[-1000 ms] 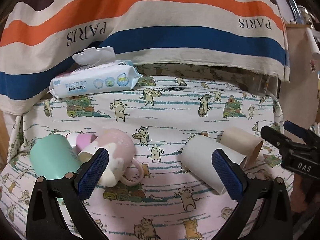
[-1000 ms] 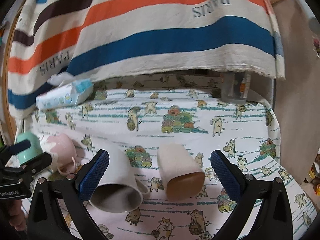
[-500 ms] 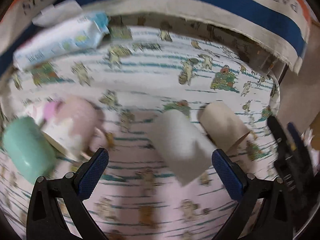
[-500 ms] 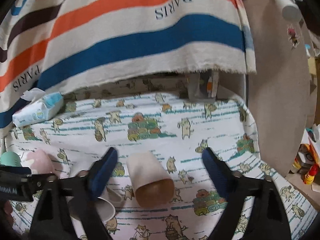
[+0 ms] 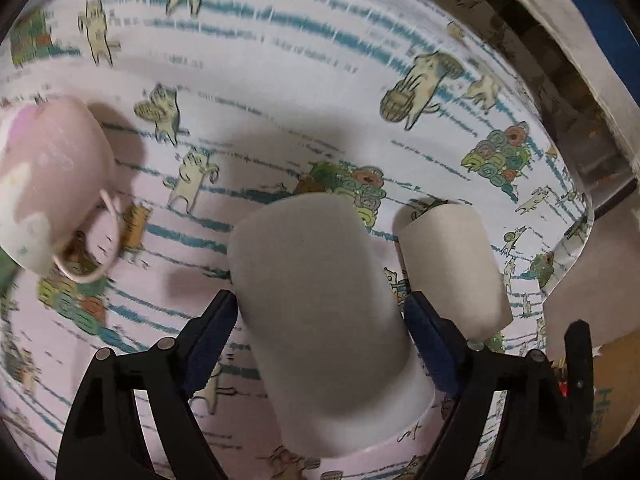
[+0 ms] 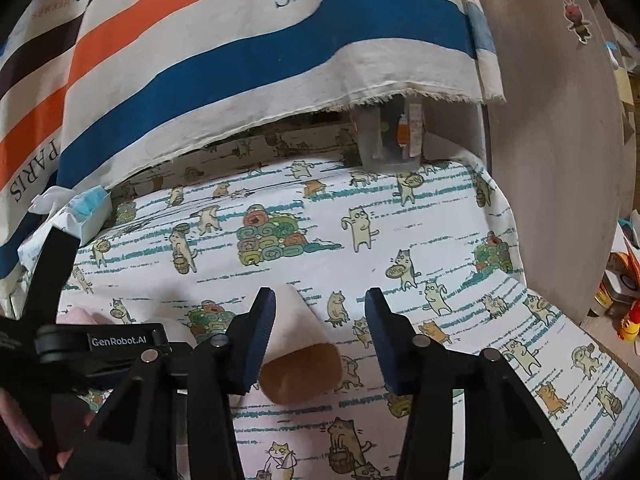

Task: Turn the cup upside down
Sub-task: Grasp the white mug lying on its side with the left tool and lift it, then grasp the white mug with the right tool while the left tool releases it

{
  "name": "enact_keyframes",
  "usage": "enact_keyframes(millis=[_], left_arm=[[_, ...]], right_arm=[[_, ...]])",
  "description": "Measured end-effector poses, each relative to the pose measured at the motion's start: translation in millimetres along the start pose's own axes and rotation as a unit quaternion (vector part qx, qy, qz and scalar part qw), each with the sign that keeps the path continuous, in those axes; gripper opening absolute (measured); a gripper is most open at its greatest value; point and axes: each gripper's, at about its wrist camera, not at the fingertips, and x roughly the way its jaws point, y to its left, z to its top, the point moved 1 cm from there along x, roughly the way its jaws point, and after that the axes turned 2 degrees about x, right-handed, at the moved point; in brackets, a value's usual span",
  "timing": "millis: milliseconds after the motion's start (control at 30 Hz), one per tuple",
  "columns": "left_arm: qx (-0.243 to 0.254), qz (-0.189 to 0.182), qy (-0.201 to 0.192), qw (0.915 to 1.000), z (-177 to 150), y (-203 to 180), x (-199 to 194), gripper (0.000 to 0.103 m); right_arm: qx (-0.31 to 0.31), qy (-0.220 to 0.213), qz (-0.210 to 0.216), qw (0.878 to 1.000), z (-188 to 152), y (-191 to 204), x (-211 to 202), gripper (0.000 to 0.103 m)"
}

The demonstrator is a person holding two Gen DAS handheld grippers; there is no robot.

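A white cup (image 5: 320, 304) lies on its side on the cat-print cloth. My left gripper (image 5: 320, 328) is shut on it, one blue pad on each side of its body. A beige cup with a brown inside (image 5: 452, 264) lies on its side just right of it. In the right wrist view this beige cup (image 6: 300, 348) lies with its mouth toward the camera. My right gripper (image 6: 320, 332) is partly closed above it, and its pads do not touch it. The left gripper's black body (image 6: 100, 352) fills the lower left of that view.
A pink mug with a handle (image 5: 48, 184) lies on its side at the left. A pack of baby wipes (image 6: 76, 220) sits at the back left. A striped cloth (image 6: 240, 60) hangs behind, with a clear container (image 6: 388, 140) under its edge. The table edge (image 6: 560, 320) falls away at the right.
My left gripper moved down and forward onto the white cup and closed on it. My right gripper narrowed its jaws and came closer to the beige cup.
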Motion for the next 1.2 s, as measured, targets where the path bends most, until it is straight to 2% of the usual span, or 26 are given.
enact_keyframes(millis=[133, 233, 367, 467, 533, 600, 700, 733, 767, 867, 1000, 1100, 1200], left_arm=[[0.003, 0.002, -0.007, 1.0, 3.4, -4.5, 0.7, 0.083], [0.023, -0.012, -0.006, 0.9997, 0.3, -9.7, -1.5, 0.081], [0.086, -0.026, 0.006, 0.996, -19.7, -20.2, -10.4, 0.08], [0.149, -0.028, 0.022, 0.9882, -38.0, -27.1, -24.0, 0.08], [0.201, -0.021, 0.034, 0.9787, -50.2, -34.3, -31.6, 0.08], [0.245, -0.002, 0.032, 0.9691, -62.5, -37.9, -39.5, 0.092], [0.264, -0.006, 0.022, 0.9643, -75.7, -33.5, -49.3, 0.096], [0.26, -0.009, 0.021, 0.9654, -78.2, -31.1, -49.5, 0.096], [0.252, -0.014, 0.021, 0.9673, -78.9, -27.9, -49.5, 0.097], [0.236, -0.031, 0.027, 0.9709, -79.5, -14.0, -48.8, 0.097], [0.232, -0.038, 0.026, 0.9715, -84.1, -4.1, -48.3, 0.097], [0.236, -0.031, 0.013, 0.9712, -84.8, 3.5, -52.7, 0.097], [0.233, -0.022, 0.006, 0.9721, -83.0, 15.7, -58.2, 0.097]], right_arm=[[0.014, 0.013, 0.007, 1.0, 1.3, -5.5, 3.6, 0.049], [0.01, 0.014, 0.005, 1.0, 0.4, -4.3, 4.3, 0.049], [-0.002, 0.002, 0.001, 1.0, -0.3, 0.4, 0.1, 0.049], [-0.009, -0.003, 0.012, 1.0, -0.2, 4.1, -4.2, 0.049], [-0.013, -0.006, 0.021, 1.0, -0.2, 6.5, -6.6, 0.06], [-0.017, -0.004, 0.046, 0.999, 0.1, 9.0, -8.9, 0.068], [-0.016, 0.001, 0.084, 0.996, 1.9, 11.1, -10.0, 0.079], [-0.017, 0.009, 0.096, 0.995, 2.4, 12.2, -8.1, 0.085], [-0.021, 0.028, 0.115, 0.993, 3.0, 14.4, -3.3, 0.085], [-0.046, 0.136, 0.186, 0.972, 0.1, 30.5, 21.2, 0.085], [-0.098, 0.199, 0.21, 0.952, -6.1, 58.1, 36.3, 0.085], [-0.138, 0.224, 0.215, 0.941, -10.5, 79.2, 45.7, 0.085], [-0.152, 0.249, 0.212, 0.933, -15.7, 92.7, 57.9, 0.085]])
